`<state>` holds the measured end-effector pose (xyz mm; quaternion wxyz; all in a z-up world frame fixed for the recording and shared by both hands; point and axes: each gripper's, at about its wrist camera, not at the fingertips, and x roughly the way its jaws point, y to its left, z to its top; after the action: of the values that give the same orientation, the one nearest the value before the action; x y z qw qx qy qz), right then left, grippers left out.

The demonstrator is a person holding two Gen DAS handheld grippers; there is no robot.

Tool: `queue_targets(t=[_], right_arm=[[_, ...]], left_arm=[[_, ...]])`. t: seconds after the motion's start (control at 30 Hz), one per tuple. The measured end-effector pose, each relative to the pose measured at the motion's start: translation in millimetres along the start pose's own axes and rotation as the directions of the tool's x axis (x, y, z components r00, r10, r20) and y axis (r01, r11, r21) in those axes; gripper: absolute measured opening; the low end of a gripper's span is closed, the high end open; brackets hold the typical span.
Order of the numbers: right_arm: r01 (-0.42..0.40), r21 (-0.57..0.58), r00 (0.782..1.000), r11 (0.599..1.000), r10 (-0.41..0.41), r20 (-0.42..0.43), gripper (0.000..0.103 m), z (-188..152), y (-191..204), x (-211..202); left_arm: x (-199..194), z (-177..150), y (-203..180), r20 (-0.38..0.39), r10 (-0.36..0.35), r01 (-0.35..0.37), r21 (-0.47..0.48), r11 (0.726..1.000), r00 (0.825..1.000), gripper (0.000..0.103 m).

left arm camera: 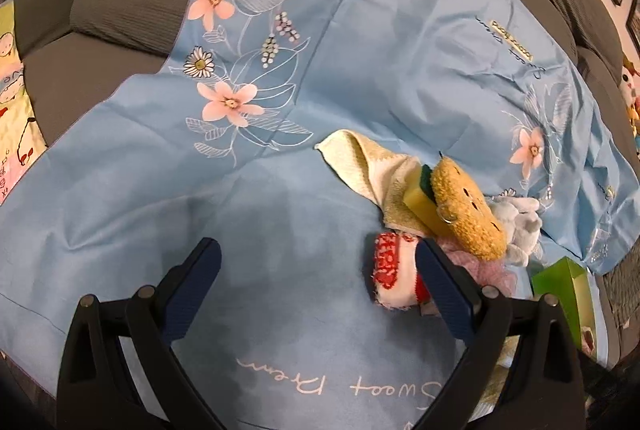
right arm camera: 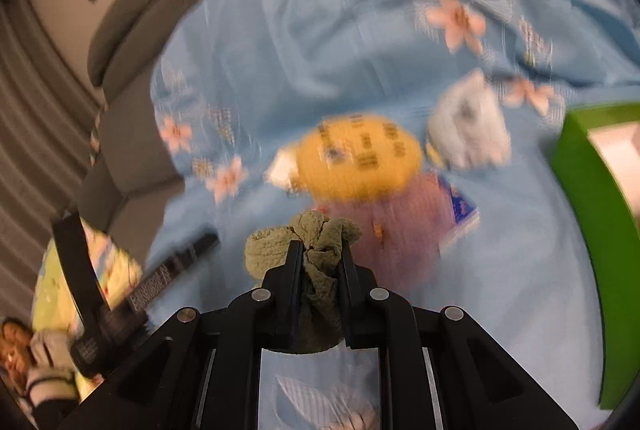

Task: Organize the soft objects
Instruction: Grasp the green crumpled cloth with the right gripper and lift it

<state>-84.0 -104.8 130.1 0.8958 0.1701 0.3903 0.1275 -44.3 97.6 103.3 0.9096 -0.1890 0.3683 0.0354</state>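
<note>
Soft pile (left arm camera: 448, 214) mostly unsorted on sheet (left arm camera: 280, 190); right hand-held gripper (right arm camera: 320, 250) clamped on olive cloth (right arm camera: 316, 230), left hand-held gripper (left arm camera: 320, 262) apart, green box (right arm camera: 588, 230) waits.

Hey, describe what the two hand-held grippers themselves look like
Left hand-held gripper: matte black linkage arms with round silver pivot pins, fingers faced with dark blue ribbed pads. Right hand-held gripper: the same black frame and silver pins. No cables, markings or sleeves visible.

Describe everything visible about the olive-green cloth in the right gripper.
The olive-green cloth is a nubby, terry-like fabric, bunched into a crumpled wad. The right gripper pinches it between both fingers, folds bulging above and left of the fingertips, the rest hanging down between the jaws. It is held above the blue floral sheet, apparently touching nothing else.
</note>
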Motion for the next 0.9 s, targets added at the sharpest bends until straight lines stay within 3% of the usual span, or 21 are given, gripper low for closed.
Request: queue_targets(t=[0.13,0.2,0.27,0.33,0.37,0.5,0.6,0.73,0.83,0.9], right_arm=[[0.050,0.042,0.994,0.998,-0.046,-0.096,0.018,-19,-29,16],[0.097,0.089,0.982,0.991,-0.081,-0.171,0.025,-25,-47,28],[0.152,0.103,0.967,0.983,-0.127,-0.219,0.049,-27,-61,34],[0.179,0.129,0.971,0.975,-0.154,-0.184,0.072,-24,-73,27],[0.182,0.147,0.974,0.972,-0.158,-0.160,0.076,-23,-77,21],[0.147,0.187,0.988,0.971,-0.135,-0.077,0.076,-16,-90,2],[0.099,0.196,0.992,0.975,-0.083,-0.090,0.076,-16,-92,6],[0.053,0.232,0.987,0.971,-0.016,-0.157,0.076,-21,-92,23],[0.045,0.251,0.981,0.967,0.004,-0.193,0.065,-27,-96,30],[0.040,0.254,0.975,0.966,0.019,-0.223,0.057,-30,-98,38]], left_arm=[[4,-9,-9,-0.034,-0.032,0.033,0.029,0.999,0.999,0.097],[9,-15,-16,-0.066,-0.034,0.038,0.064,0.997,0.997,0.097],[12,-22,-21,-0.091,-0.042,0.050,0.088,0.995,0.995,0.097],[15,-30,-29,-0.133,-0.087,0.100,0.098,0.990,0.987,0.096],[16,-33,-32,-0.150,-0.106,0.122,0.099,0.988,0.983,0.096],[26,-56,-56,-0.260,-0.174,0.217,0.145,0.965,0.950,0.095],[32,-73,-72,-0.317,-0.204,0.263,0.155,0.952,0.926,0.087],[46,-89,-82,-0.402,-0.227,0.305,0.143,0.941,0.887,0.066],[50,-93,-85,-0.410,-0.225,0.307,0.146,0.941,0.884,0.053],[51,-94,-90,-0.414,-0.238,0.327,0.158,0.932,0.879,0.037]])
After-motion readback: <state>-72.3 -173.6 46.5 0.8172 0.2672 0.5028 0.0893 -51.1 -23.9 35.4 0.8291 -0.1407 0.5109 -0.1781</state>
